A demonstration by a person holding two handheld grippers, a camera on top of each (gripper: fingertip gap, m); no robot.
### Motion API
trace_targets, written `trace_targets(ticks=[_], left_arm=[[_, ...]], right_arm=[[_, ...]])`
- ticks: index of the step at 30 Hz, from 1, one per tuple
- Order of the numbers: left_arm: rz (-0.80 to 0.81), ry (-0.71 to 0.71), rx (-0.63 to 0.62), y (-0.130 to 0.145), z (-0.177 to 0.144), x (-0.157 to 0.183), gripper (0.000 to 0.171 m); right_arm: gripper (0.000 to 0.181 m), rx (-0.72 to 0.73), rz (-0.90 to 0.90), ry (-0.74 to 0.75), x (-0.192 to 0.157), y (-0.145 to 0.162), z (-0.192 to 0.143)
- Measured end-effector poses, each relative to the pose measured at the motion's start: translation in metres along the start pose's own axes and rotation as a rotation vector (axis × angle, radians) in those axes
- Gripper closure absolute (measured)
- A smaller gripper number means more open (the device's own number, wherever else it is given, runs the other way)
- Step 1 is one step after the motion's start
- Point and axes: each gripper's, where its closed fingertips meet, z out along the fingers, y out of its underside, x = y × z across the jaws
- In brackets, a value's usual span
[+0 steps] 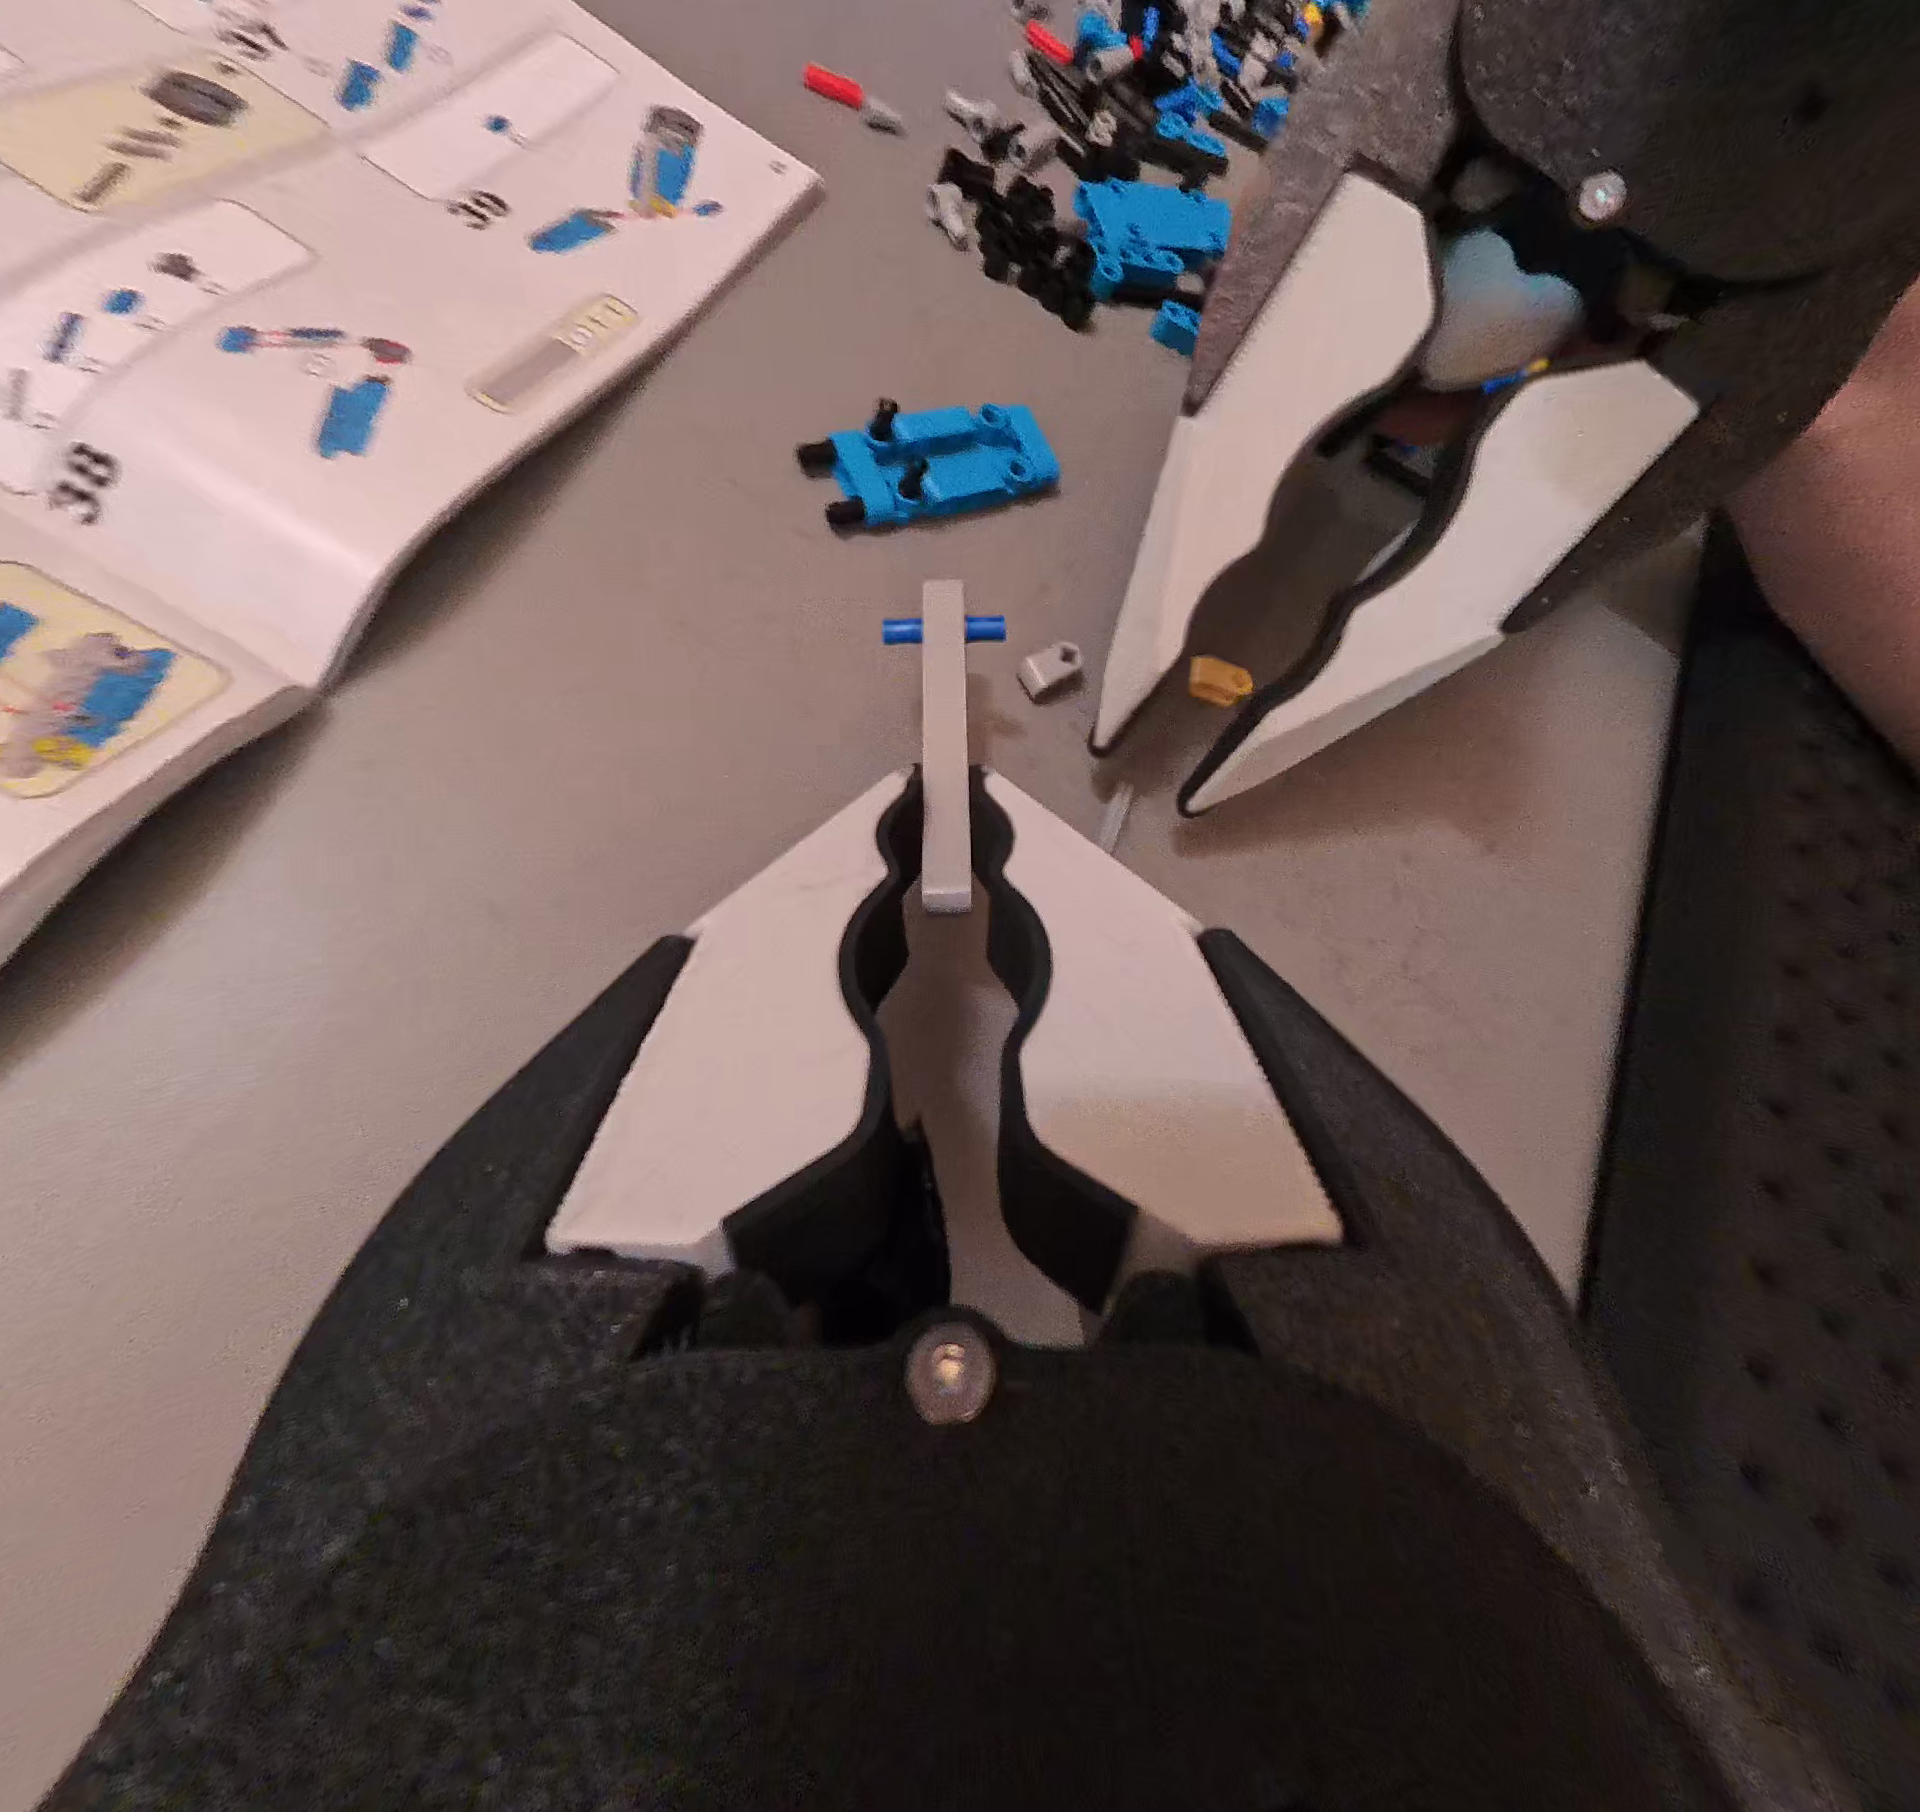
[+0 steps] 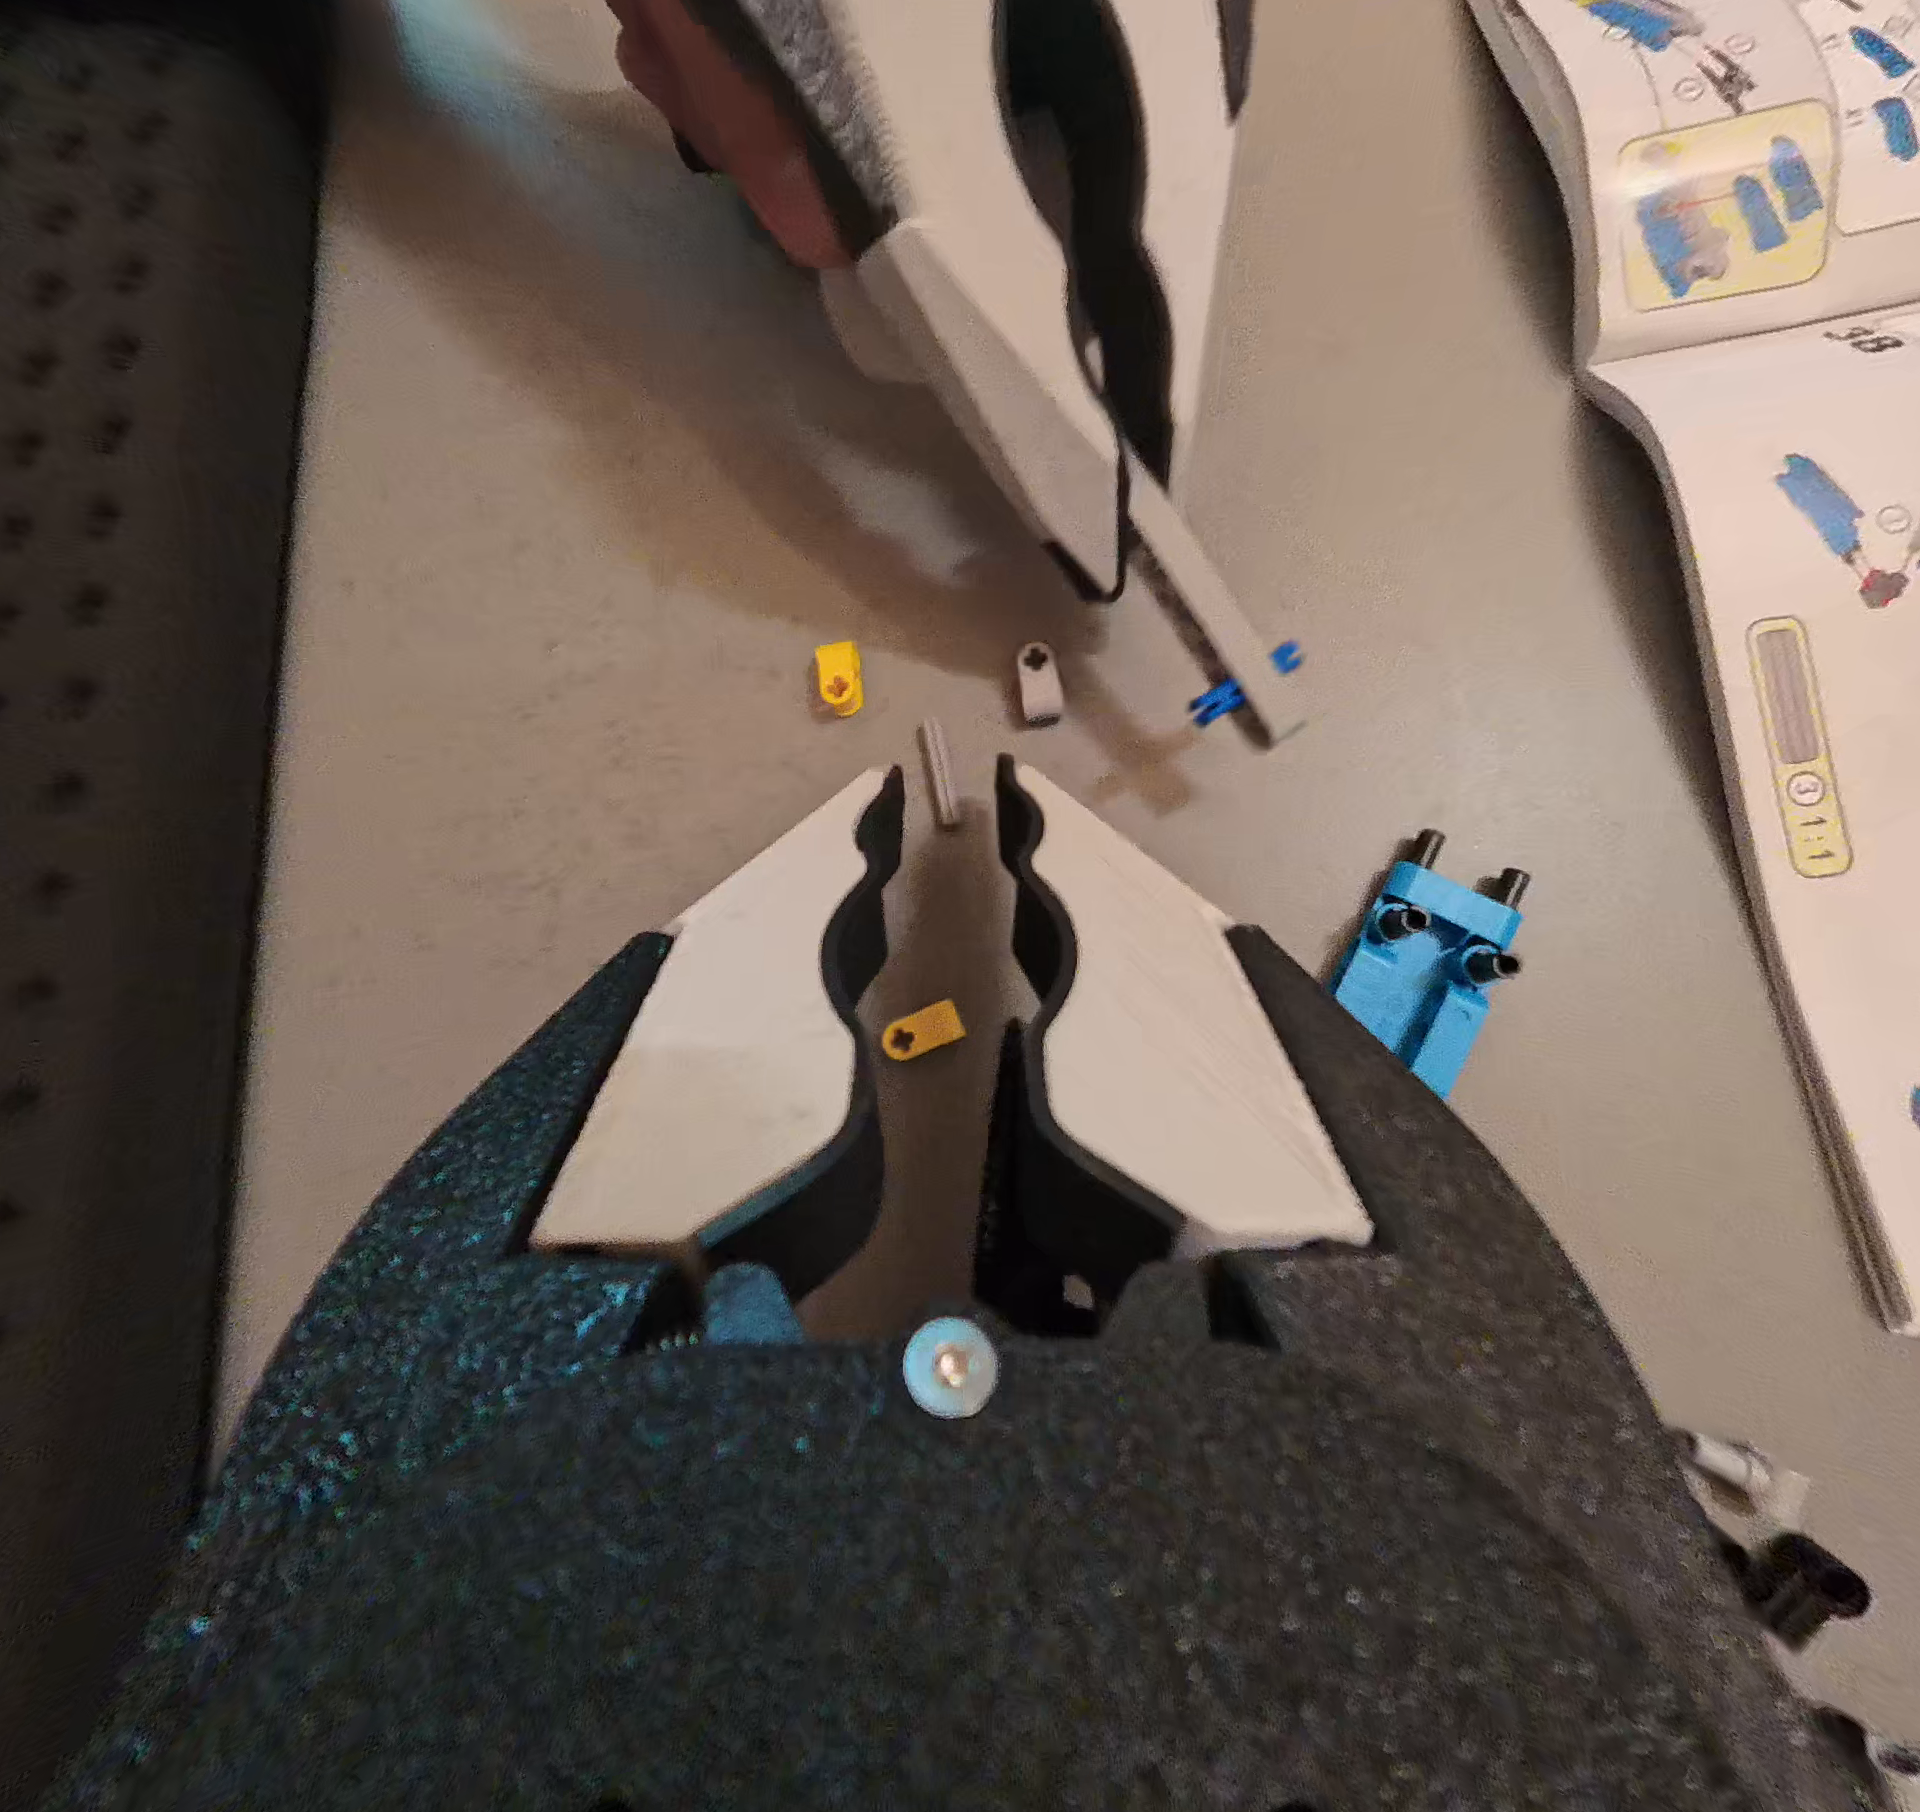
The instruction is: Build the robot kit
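My left gripper [image 1: 945, 775] is shut on a long grey beam [image 1: 943, 682] that sticks out forward, with a blue pin [image 1: 902, 631] through its far end. It shows from the side in the right wrist view [image 2: 1101, 573], with the beam [image 2: 1210, 609] held low over the table. My right gripper [image 2: 948, 773] is open, fingers low over the table. A short grey axle [image 2: 938, 775] lies between its tips and a yellow connector [image 2: 923, 1030] lies farther back between its fingers. In the left wrist view it [image 1: 1143, 775] stands to the right of the beam.
A second yellow connector [image 2: 837, 679] and a grey connector [image 2: 1037, 684] lie just ahead. A blue assembly with black pins [image 1: 935, 463] lies on the grey table. A pile of loose pieces [image 1: 1122, 100] is behind it. An open instruction booklet [image 1: 312, 256] is left, a black perforated mat [image 2: 104, 515] beside the table. My hands' fingertips stand some 4 cm from each other.
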Motion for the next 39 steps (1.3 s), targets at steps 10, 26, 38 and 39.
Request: trace_targets(ticks=[10, 26, 38, 39], left_arm=[[0.060, -0.035, -0.082, 0.014, 0.008, 0.001, 0.165], [0.064, -0.040, -0.100, 0.017, 0.008, -0.003, 0.165], [-0.237, 0.201, 0.037, -0.002, -0.006, 0.005, 0.165], [-0.232, 0.192, 0.035, -0.002, -0.005, 0.003, 0.165]], right_arm=[[0.169, -0.004, 0.022, 0.060, 0.016, -0.001, 0.019], [0.172, 0.016, -0.098, 0.200, 0.029, -0.009, 0.005], [0.174, 0.098, -0.314, 0.336, 0.034, -0.023, -0.017], [0.174, 0.095, -0.319, 0.341, 0.035, -0.022, -0.016]])
